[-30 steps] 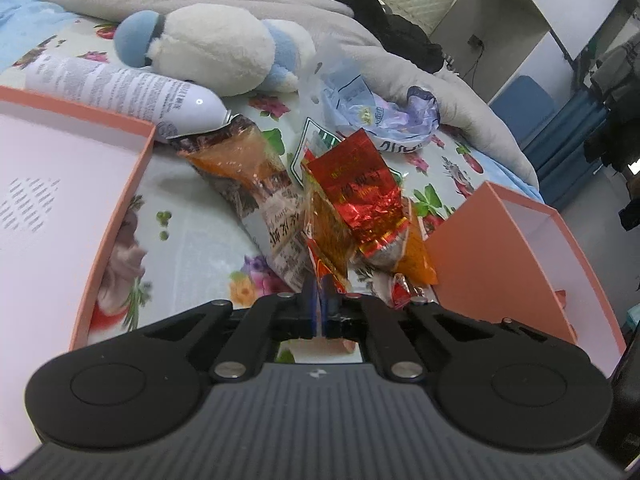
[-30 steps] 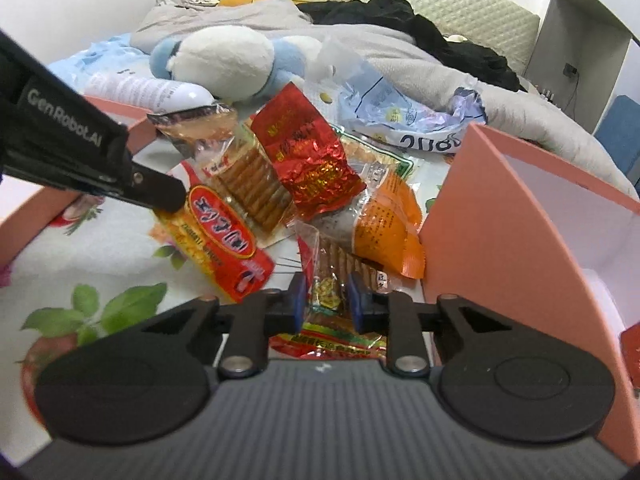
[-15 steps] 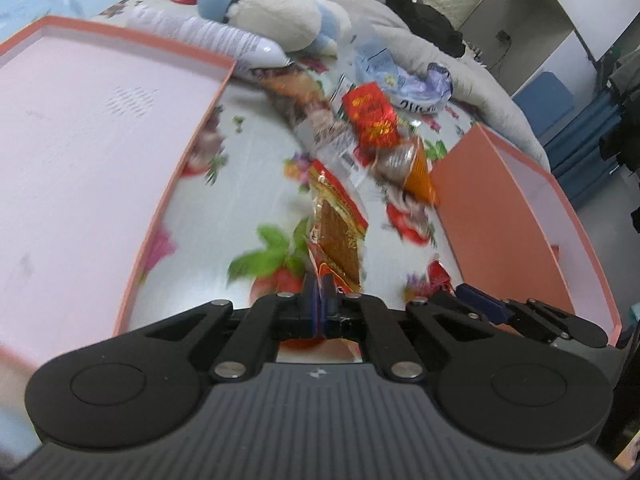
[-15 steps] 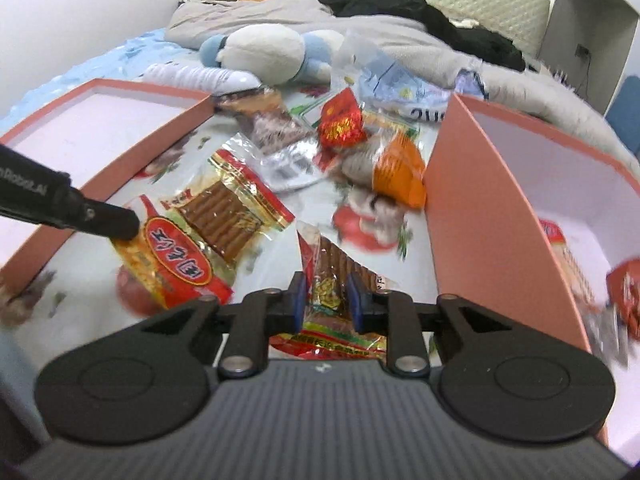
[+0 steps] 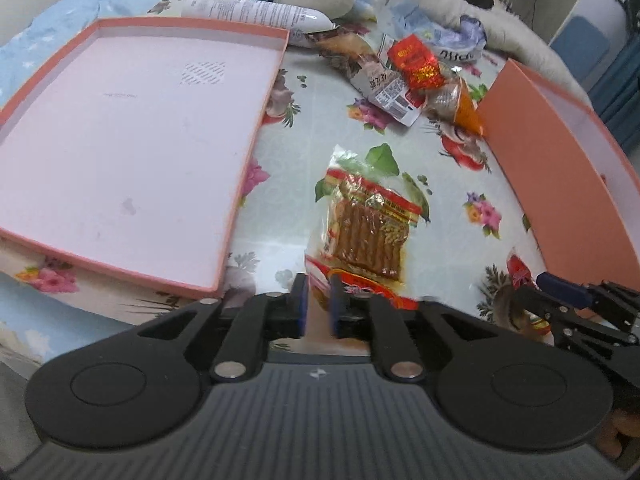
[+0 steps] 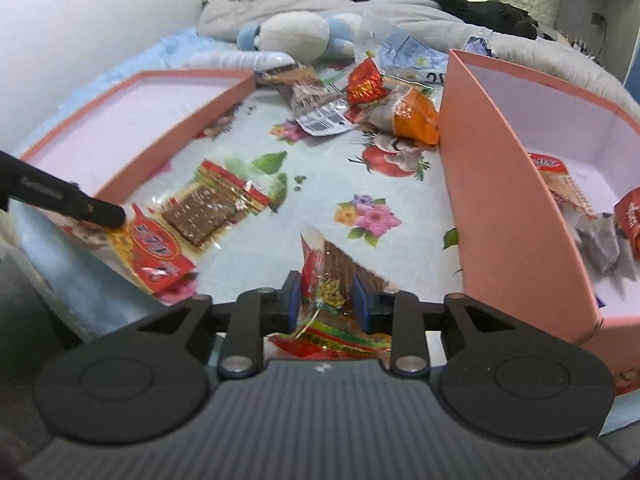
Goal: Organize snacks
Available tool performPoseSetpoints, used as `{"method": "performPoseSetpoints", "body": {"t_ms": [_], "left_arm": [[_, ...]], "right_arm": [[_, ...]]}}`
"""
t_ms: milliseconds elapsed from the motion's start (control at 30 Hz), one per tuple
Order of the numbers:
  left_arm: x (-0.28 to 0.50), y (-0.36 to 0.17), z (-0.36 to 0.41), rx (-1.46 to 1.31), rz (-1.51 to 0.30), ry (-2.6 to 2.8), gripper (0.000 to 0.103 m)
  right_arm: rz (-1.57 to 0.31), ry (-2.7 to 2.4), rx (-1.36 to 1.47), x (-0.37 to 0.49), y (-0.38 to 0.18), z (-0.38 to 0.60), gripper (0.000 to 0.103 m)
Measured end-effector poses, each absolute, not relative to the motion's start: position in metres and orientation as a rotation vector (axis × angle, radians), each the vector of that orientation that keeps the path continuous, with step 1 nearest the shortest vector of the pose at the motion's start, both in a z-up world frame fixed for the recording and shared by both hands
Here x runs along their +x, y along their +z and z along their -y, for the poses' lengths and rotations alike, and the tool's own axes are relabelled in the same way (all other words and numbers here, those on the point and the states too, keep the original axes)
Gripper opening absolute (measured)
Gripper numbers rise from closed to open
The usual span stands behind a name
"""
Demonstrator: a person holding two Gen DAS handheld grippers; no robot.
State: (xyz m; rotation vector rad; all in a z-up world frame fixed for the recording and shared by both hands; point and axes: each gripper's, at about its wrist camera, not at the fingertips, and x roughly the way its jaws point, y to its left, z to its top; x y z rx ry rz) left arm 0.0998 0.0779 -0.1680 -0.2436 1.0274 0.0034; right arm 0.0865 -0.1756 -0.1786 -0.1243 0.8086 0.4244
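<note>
- Your shallow orange tray (image 5: pixel 132 128) on the left is bare inside in both views; only its pale floor shows.
- Your deeper orange box (image 6: pixel 516 184) on the right holds several wrapped snacks (image 6: pixel 560 184) heaped against its near inner wall. Only the right wrist view looks into it; the left wrist view shows just its outer wall and rim.
- Your left gripper (image 5: pixel 318 300) has its jaws opening, and the near end of a spicy strip packet (image 5: pixel 368 232) sits between the blue pads — they no longer look pressed on it. The packet lies flat on the floral sheet (image 5: pixel 304 128), between the tray and the box, its long axis running away from you toward the pile.
- Your right gripper (image 6: pixel 327 296) is also opening its jaws, with a second strip packet (image 6: pixel 332 276) standing loosely in the gap — its clear sealed end tilts up and away from you, leaning a little left.
- The loose pile (image 6: pixel 360 96) of a red foil packet, an orange bag and a barcoded wrapper lies farther off, just left of the box's far corner.
- The right wrist view alone shows the left gripper's finger from the side, its tip on the first packet's red end.
</note>
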Motion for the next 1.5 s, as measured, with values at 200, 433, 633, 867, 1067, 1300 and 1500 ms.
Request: {"method": "performPoseSetpoints", "body": {"t_ms": [200, 433, 633, 867, 1067, 1300, 1500], "left_arm": [[0.112, -0.158, -0.057, -0.136, -0.984, -0.067, 0.088], [0.148, -0.183, -0.032, -0.105, -1.039, -0.119, 0.089], [0.173, -0.208, -0.023, -0.101, -1.087, -0.090, 0.090], [0.171, -0.222, -0.004, 0.053, -1.070, -0.088, 0.089], [0.170, -0.219, -0.001, 0.060, -1.058, -0.095, 0.071], [0.169, -0.213, 0.002, 0.034, -1.049, -0.105, 0.059], [0.163, -0.202, -0.002, -0.015, -1.035, -0.097, 0.058]], "right_arm": [[-0.779, 0.443, -0.096, 0.086, -0.181, 0.180, 0.069], [-0.817, 0.382, -0.116, 0.092, -0.194, 0.187, 0.070], [-0.843, 0.323, -0.167, 0.095, -0.205, 0.183, 0.070], [-0.863, 0.326, -0.133, 0.099, -0.218, 0.185, 0.073], [-0.855, 0.342, -0.135, 0.099, -0.215, 0.185, 0.050], [-0.847, 0.346, -0.113, 0.099, -0.206, 0.187, 0.048], [-0.842, 0.332, -0.072, 0.097, -0.197, 0.193, 0.048]]}}
